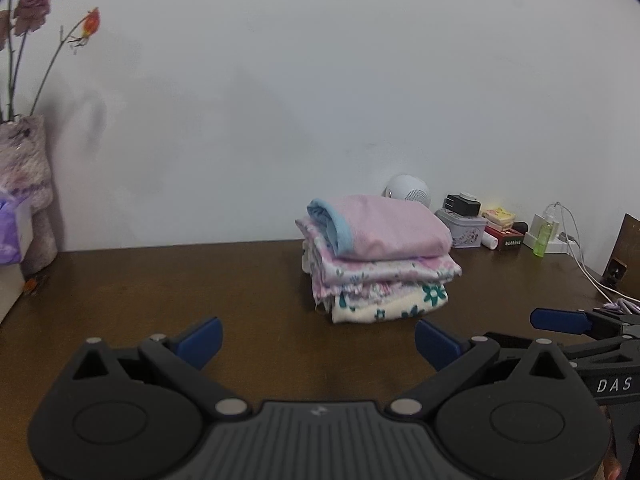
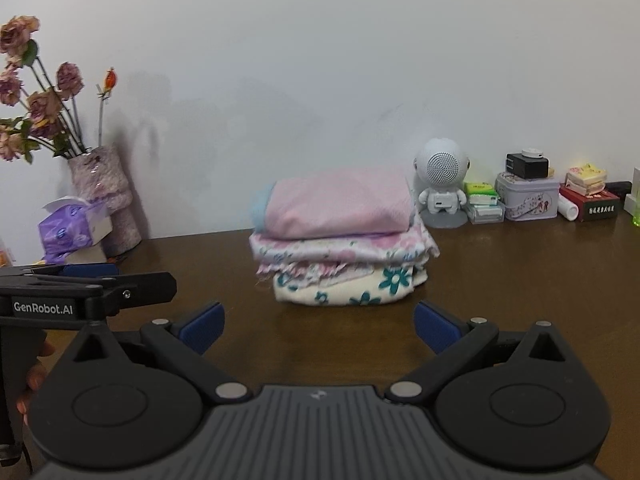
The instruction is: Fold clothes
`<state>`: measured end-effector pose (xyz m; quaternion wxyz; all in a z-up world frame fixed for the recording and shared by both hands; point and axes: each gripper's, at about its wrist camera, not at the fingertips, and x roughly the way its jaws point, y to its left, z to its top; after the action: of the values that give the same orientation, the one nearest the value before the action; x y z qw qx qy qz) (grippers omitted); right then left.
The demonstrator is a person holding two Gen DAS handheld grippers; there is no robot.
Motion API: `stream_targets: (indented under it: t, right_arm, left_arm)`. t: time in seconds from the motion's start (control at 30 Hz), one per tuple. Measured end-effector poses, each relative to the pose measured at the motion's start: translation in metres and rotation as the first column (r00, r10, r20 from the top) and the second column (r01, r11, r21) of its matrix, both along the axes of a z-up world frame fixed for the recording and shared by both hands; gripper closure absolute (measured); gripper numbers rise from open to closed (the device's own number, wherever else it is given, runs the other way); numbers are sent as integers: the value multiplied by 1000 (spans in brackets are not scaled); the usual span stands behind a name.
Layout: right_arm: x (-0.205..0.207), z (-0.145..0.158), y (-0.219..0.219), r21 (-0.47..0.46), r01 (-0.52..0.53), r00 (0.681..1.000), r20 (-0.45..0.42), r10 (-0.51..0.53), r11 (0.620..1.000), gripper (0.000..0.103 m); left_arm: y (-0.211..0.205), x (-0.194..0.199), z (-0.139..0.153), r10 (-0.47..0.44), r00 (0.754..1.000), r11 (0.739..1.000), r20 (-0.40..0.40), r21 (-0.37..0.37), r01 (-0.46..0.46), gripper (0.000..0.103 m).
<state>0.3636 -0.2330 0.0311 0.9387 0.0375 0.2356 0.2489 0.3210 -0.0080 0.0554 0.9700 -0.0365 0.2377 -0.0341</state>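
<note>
Progress check. My left claw (image 1: 318, 340) was released, blue pads spread wide, nothing between them. My right claw (image 2: 319, 326) was likewise released and empty. Both hovered low over the bare brown counter (image 2: 520, 280), side by side, pointed toward the wall.

The stack of folded clothes (image 2: 340, 240) sat on the counter ahead of both claws, clear of them, toward the back near the wall. Top layer: a pink garment (image 2: 340, 200) with a light blue cuff (image 1: 336, 224) at its left end, folded flat. Beneath it, a pink floral piece (image 2: 344, 250); at the bottom, a cream piece with teal flowers (image 2: 348, 290). Layers were roughly square to one another. The middle layers showed a slightly ragged edge at the lower left, nothing loose or trailing onto the counter.

No unfolded garment was visible in either wrist view. The counter in front of the claws held no cloth at all.

Judgement: folding appeared finished for everything in view, the pile complete and standing by itself. If more items remained, they lay outside both fields of view; I could not tell. Only possible remaining work on the visible pile would be tidying the ragged middle edge.

Background clutter along the wall, untouched: vase of dried flowers (image 2: 108, 196), tissue pack (image 2: 72, 232), small white robot figure (image 2: 442, 184), tins and boxes at right.
</note>
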Motion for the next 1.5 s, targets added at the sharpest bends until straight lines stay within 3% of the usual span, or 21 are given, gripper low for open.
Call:
stream_targets:
  t: [0.23, 0.8, 1.17, 1.3, 1.5]
  right_arm:
    - [-41, -2, -3, -3, -16, 1000, 5, 16, 1000, 0]
    - [-155, -1, -12, -8, -67, 998, -3, 67, 998, 0]
    - [-227, -17, 2, -32, -90, 995, -47, 89, 995, 0]
    - [-248, -24, 11, -35, -98, 993, -61, 96, 995, 0]
    - [-273, -35, 22, -49, -89, 993, -77, 85, 995, 0]
  left_arm:
    - [0, -47, -6, 12, 1000, 999, 6, 29, -12, 0]
    - [0, -183, -6, 53, 998, 999, 18, 8, -54, 0]
    - [11, -264, -22, 102, 995, 995, -9, 16, -102, 0]
    - [5, -288, -31, 110, 994, 992, 3, 66, -110, 0]
    - [8, -308, -51, 118, 992, 993, -49, 16, -117, 0]
